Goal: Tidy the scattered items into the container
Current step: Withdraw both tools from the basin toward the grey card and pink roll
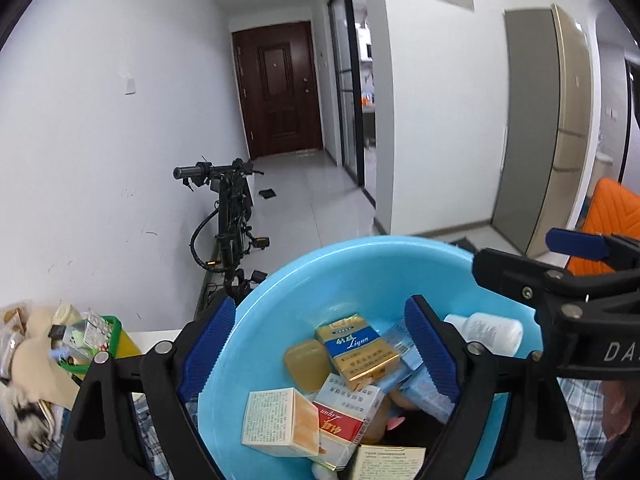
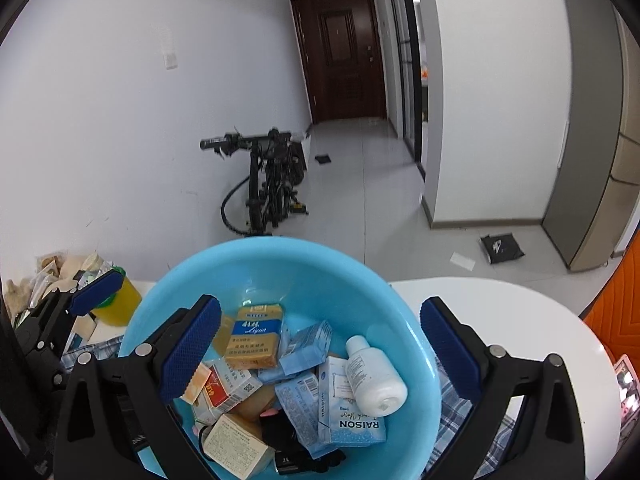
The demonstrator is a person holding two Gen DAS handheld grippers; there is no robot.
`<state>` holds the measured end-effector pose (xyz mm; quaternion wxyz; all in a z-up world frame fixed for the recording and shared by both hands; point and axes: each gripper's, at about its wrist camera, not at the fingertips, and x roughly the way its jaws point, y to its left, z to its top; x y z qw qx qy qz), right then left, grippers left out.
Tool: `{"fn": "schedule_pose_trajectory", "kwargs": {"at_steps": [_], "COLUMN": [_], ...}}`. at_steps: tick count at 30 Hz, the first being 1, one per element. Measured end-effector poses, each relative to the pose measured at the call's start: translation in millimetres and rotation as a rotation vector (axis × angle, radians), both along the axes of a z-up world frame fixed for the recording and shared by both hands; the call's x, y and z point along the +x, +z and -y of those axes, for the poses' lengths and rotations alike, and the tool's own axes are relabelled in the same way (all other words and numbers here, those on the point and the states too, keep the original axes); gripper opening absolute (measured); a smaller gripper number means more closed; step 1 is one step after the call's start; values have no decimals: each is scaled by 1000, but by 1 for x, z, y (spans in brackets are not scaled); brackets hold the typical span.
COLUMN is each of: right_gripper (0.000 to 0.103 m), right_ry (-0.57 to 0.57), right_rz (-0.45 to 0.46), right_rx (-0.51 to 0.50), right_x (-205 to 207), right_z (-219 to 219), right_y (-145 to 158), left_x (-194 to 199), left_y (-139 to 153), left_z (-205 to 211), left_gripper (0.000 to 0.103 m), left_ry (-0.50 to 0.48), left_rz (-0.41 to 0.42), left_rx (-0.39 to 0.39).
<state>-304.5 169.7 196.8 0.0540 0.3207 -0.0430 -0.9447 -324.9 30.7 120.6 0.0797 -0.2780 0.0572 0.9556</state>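
Legible print on the items in your basin (image 2: 160, 304).
You can read "Liqun" on the gold-and-blue pack (image 1: 356, 350), and again, upside down, on the red-and-white pack (image 1: 344, 424). "RAISON", inverted, stands on the pale blue carton (image 2: 352, 420); "DA…", cut off, on the right gripper's (image 2: 320, 344) black arm (image 1: 612, 350). Chinese small print on the other boxes is too fine to read.
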Motion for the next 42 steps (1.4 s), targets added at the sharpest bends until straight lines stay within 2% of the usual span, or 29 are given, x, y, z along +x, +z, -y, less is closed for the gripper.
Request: {"fn": "schedule_pose_trajectory", "kwargs": {"at_steps": [3,6,10,12,14,16,20,23,26,29,33,37,39,42], "right_gripper": [100,102,102,102,102,103,102,103,103,102,103,103,103,102], "right_ry": [7,4,18,12,15,36,24,29,67,110,143,136,139,138], "right_rz": [-58,-104,-151,-181,-198,-210,-253,-345,-326,-281,-310,-354,-363,-379], "right_rx": [44,71,108,91,53,32,71,135,157,110,112,149,138,129], "right_x": [18,36,51,59,67,79,104,137,164,187,218,251,266,286], "right_z": [-2,-8,-9,-12,-16,-20,-25,-18,-8,-7,-2,0,-1,0], "right_y": [2,4,10,15,18,20,18,20,22,24,36,41,38,27], "left_x": [10,27,43,50,57,71,104,130,159,191,229,258,269,285], "left_y": [2,1,3,7,9,10,13,18,26,37,52,53,48,39], "left_z": [9,10,10,12,16,19,19,17,19,27,31,34,36,39], "left_gripper": [103,103,103,103,103,103,103,103,103,103,103,103,103,103], "left_ry": [23,23,11,17,28,0,-5,-18,-34,-59,-81,-126,-93,62], "left_rz": [-4,-57,-70,-80,-56,-45,-113,-141,-182,-248,-289,-333,-341,-366], "left_rx": [77,50,51,65,95,115,37,4,21,97,112,121,116,87]}}
